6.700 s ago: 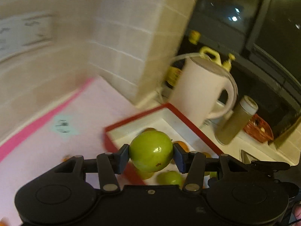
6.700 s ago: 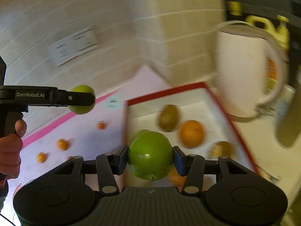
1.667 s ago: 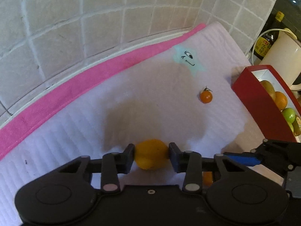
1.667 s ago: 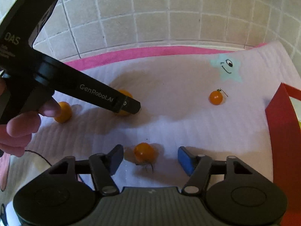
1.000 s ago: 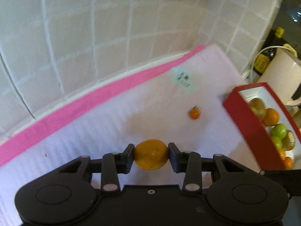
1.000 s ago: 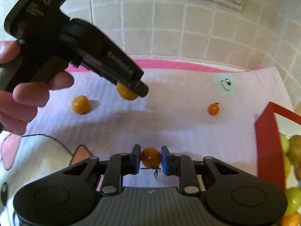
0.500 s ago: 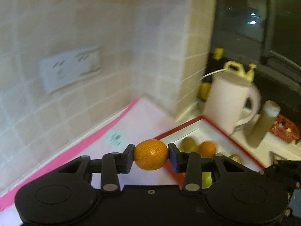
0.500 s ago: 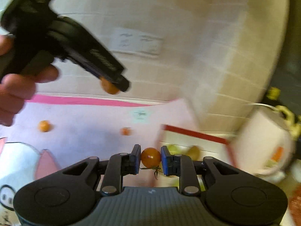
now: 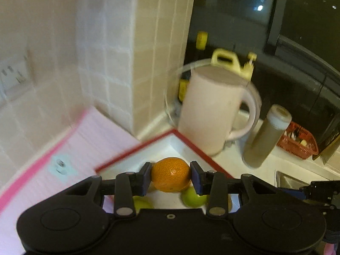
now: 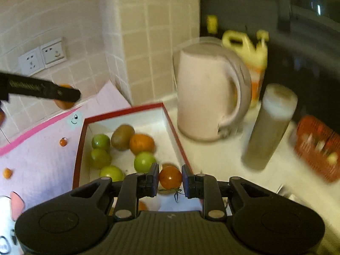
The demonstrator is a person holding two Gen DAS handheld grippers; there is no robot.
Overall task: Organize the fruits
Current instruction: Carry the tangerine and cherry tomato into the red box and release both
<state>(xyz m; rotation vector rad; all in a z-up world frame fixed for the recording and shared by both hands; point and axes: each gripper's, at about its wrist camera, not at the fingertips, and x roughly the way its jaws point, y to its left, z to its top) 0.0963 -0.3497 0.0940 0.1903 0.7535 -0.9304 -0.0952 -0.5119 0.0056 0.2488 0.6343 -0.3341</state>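
A small orange (image 9: 171, 174) is clamped between the blue pads of the left hand-held gripper (image 9: 171, 177), and it is held in the air above the near part of the red-rimmed box (image 9: 136, 150). In the right wrist view the same gripper is seen at 9 o'clock, raised over the pink mat (image 10: 42, 148). A cherry tomato (image 10: 170, 177) with its green stem hanging down is clamped between the pads of the right hand-held gripper (image 10: 170, 179), over the near right edge of the box. Inside the box lie a kiwi (image 10: 122, 137), an orange (image 10: 142, 144) touching it at 3 o'clock, and several green fruits (image 10: 101, 142) along the left wall and near the middle. Two more cherry tomatoes (image 10: 63, 142) are left on the mat at 9 o'clock of the box. A pale electric kettle (image 10: 204, 97) stands on the table (image 10: 223, 159) just beyond the far right corner of the box, with a capped cylindrical bottle (image 10: 268, 127) at its 3 o'clock and a red basket (image 10: 318, 148) further right.
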